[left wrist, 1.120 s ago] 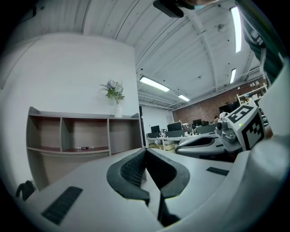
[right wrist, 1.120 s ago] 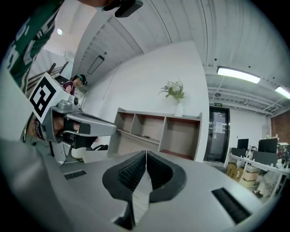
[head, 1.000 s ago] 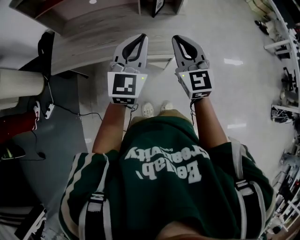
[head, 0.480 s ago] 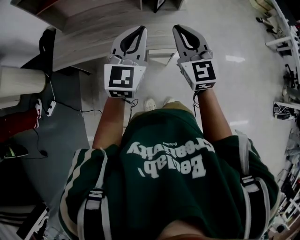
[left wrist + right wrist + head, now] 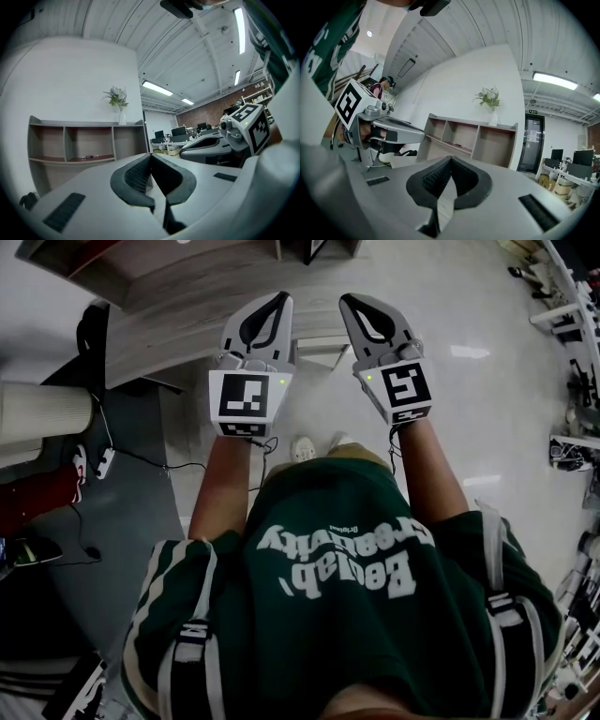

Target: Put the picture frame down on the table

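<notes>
No picture frame shows in any view. My left gripper (image 5: 280,299) is held level in front of the person's chest, jaws shut with nothing between them; in its own view the dark pads (image 5: 136,176) meet at the tip. My right gripper (image 5: 348,300) is beside it, a short gap away, also shut and empty, its pads (image 5: 436,178) closed together. Each gripper shows in the other's view: the right gripper (image 5: 185,150) at the right, the left gripper (image 5: 423,135) at the left.
A wooden open shelf unit (image 5: 84,140) stands ahead against the white wall, with a vase of flowers (image 5: 119,105) on top and a small dark item on one shelf. Its top (image 5: 187,296) lies under the grippers. Cables (image 5: 94,460) trail on the floor at left. Office desks stand beyond, at right.
Both grippers sit a little higher in the head view than a second ago. Their jaws stay shut and empty.
</notes>
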The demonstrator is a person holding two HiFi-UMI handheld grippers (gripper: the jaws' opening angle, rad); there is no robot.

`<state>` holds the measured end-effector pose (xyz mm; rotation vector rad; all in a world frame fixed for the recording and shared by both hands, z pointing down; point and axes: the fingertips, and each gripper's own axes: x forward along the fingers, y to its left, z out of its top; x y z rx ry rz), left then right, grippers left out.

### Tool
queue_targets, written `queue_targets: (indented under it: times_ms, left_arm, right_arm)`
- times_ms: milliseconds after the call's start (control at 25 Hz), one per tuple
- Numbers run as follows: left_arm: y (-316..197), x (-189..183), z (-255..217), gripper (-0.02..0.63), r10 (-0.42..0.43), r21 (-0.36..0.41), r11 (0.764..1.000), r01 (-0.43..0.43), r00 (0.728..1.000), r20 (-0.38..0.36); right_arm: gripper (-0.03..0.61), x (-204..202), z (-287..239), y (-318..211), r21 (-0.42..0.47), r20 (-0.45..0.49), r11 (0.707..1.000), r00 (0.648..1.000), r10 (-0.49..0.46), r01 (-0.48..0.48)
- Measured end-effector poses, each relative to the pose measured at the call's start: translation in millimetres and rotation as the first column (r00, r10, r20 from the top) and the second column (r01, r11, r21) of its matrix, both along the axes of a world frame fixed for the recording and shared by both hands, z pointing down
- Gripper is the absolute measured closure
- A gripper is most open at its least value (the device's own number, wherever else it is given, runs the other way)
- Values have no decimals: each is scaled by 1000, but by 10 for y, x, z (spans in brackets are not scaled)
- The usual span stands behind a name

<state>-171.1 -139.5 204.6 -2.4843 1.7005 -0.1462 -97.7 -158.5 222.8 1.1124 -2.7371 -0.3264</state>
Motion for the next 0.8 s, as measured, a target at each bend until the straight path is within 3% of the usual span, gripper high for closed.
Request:
queue_targets:
  times_ms: [800]
  left_arm:
    - [21,154,109,595,38,-3,999,-38,999,-22]
  right_arm:
    - [545,54,94,16,-10,20,1000,999,26,-26]
